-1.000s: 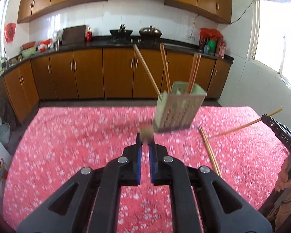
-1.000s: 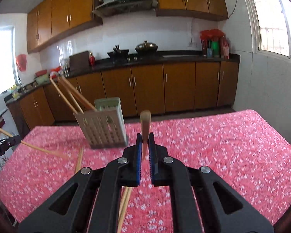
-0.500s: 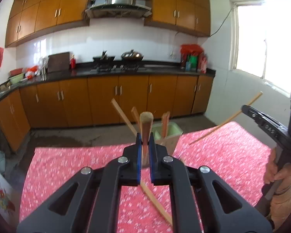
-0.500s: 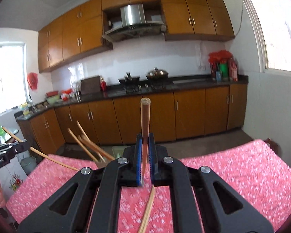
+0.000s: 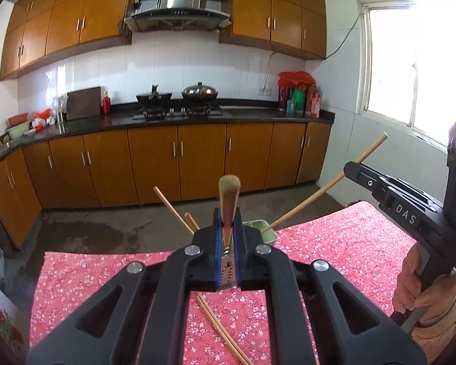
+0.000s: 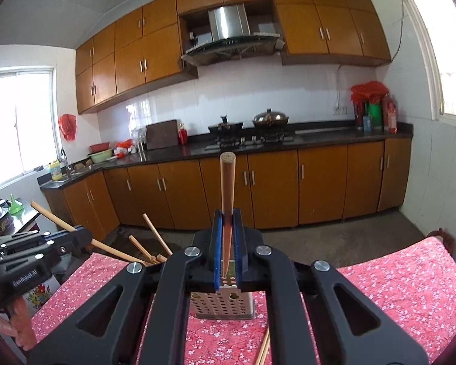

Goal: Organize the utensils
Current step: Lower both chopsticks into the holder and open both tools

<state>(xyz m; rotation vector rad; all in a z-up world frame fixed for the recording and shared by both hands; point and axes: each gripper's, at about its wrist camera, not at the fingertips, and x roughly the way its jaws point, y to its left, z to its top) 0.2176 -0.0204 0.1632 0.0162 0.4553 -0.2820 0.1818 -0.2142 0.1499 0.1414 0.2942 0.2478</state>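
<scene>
My left gripper (image 5: 228, 243) is shut on a wooden chopstick (image 5: 229, 194) that stands up between its blue pads. The right gripper (image 6: 227, 243) is shut on another chopstick (image 6: 227, 182), also pointing up. The pale green perforated utensil holder (image 6: 222, 304) stands on the table just beyond and below both grippers, mostly hidden by them; its rim (image 5: 266, 231) shows in the left wrist view. Several chopsticks (image 6: 155, 237) lean out of it. In the left wrist view the right gripper (image 5: 354, 167) appears at the right, its chopstick (image 5: 325, 184) slanting toward the holder.
Loose chopsticks (image 5: 222, 331) lie on the red floral tablecloth (image 5: 349, 243) near me; their ends (image 6: 263, 349) show in the right wrist view. A hand (image 5: 410, 289) grips the right tool. Kitchen cabinets (image 6: 273, 188) and a stove counter stand beyond the table's far edge.
Both grippers have risen and tilted up, each lifting its chopstick off the table. The holder has dropped low in both views and the tabletop fills less of the picture.
</scene>
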